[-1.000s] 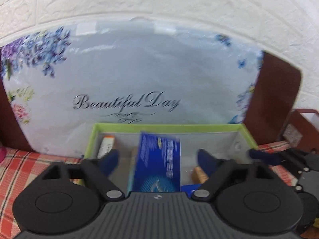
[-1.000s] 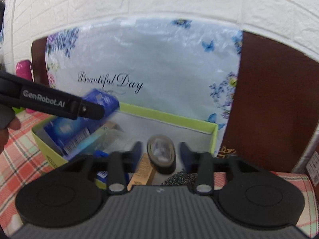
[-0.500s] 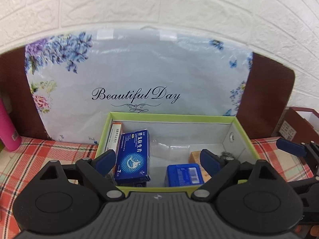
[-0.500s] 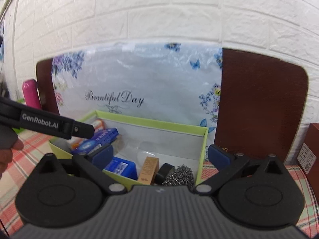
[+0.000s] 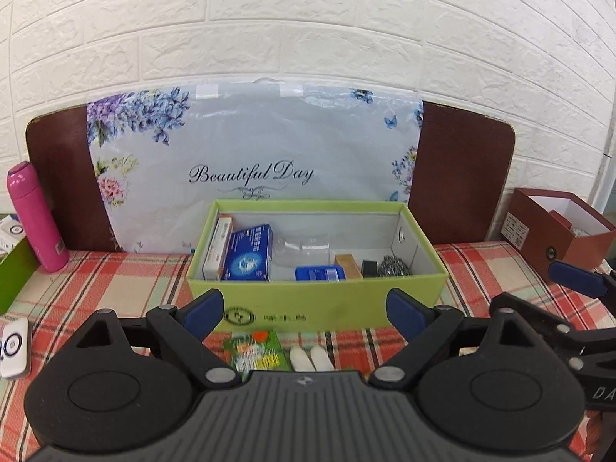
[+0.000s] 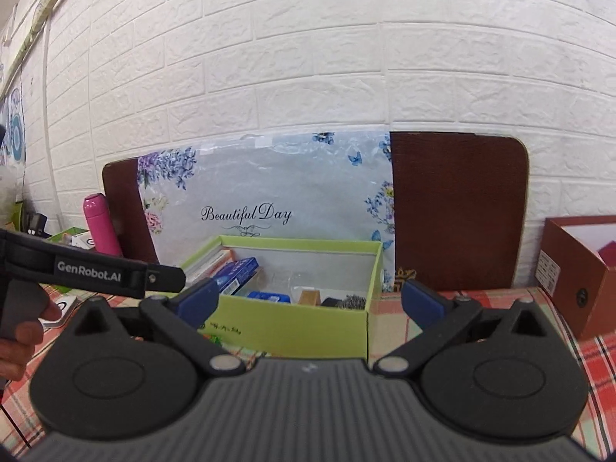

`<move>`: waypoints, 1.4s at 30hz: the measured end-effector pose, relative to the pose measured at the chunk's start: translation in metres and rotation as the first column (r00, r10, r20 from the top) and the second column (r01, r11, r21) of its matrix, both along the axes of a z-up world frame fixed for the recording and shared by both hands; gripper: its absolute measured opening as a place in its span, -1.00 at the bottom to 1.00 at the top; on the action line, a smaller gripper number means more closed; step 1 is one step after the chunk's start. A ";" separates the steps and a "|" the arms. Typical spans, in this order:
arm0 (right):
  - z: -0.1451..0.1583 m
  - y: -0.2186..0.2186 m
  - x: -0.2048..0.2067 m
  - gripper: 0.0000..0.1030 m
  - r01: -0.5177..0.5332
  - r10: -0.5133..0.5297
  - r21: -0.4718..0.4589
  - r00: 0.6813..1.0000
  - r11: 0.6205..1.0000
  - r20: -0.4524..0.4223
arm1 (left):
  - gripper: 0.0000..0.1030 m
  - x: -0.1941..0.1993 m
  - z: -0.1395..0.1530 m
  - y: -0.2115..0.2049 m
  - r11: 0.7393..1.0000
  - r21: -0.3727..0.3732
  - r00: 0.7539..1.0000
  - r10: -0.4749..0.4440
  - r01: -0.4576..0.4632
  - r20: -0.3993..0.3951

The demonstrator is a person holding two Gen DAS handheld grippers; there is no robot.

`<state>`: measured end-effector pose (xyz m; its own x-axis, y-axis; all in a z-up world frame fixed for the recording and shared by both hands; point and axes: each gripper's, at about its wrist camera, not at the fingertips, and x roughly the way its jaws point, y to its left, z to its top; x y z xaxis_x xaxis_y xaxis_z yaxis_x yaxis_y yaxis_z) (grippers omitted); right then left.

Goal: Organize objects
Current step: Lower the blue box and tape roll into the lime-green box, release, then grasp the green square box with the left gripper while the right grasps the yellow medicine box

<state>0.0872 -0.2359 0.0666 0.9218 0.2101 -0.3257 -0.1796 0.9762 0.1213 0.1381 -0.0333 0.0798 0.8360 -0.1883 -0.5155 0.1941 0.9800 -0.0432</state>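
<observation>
Status: both grippers empty and spread wide. We've backed the left gripper [image 5: 304, 310] out of the lime-green cardboard box [image 5: 315, 300]; a second ago it hung over the interior with the dark-blue printed medicine carton [image 5: 248, 254] blurred between its pads. That carton now stands on edge at the box's left end, leaning against the white-and-orange slim carton [image 5: 217, 246] by the left wall. We read that as placement done and the release clean.

The right gripper [image 6: 308, 300] has pulled back too, with nothing between its pads. A second ago it was close over the dark roll near the right end; now it sits in front of the box's right corner, outside the rim.

Rest of the box: small blue tin [image 5: 319, 273] at centre front, tan wooden block [image 5: 348, 265], small black object [image 5: 369, 267] and steel-wool scrubber [image 5: 392, 265] towards the right. A clear plastic item [image 5: 304, 248] sits behind, hard to make out.

Still outside on the red plaid tablecloth [image 5: 127, 281]: green printed sachet [image 5: 256, 354] and two white capsule-like pieces [image 5: 310, 358], just in front of the box and directly below the left gripper. Our guess is those go next. The sachet lies flat on the cloth, so expect a scrape-type pick with snag risk. Pink insulated bottle [image 5: 34, 223] stands well to the left, upright.
</observation>
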 end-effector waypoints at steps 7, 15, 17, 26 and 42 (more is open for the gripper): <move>-0.024 -0.013 -0.036 1.00 0.044 -0.042 0.041 0.998 0.998 -0.052 | 0.83 -0.022 -0.026 0.006 0.999 -0.030 0.998 0.008 -0.010 -0.065; -0.062 -0.022 -0.066 1.00 0.091 -0.085 0.046 0.989 0.995 -0.124 | 0.83 -0.031 -0.056 0.000 0.998 -0.061 0.990 -0.003 -0.006 -0.144; -0.071 -0.024 -0.071 1.00 0.102 -0.096 0.037 0.986 0.994 -0.137 | 0.83 -0.030 -0.064 -0.004 0.998 -0.068 0.987 -0.007 -0.004 -0.159; -0.089 -0.033 -0.083 1.00 0.124 -0.114 0.046 0.978 0.991 -0.175 | 0.83 0.008 -0.087 -0.029 0.998 -0.059 0.979 0.023 -0.035 -0.201; -0.106 -0.066 0.015 1.00 -0.143 0.113 -0.114 0.965 0.983 -0.238 | 0.36 -0.050 -0.094 0.041 0.980 -0.025 0.943 -0.196 0.197 -0.268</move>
<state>0.1025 -0.3024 -0.0396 0.7873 0.2640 -0.5571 -0.2863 0.9569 0.0488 0.0882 0.0081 -0.0144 0.6136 -0.3336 -0.7156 0.3644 0.9237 -0.1182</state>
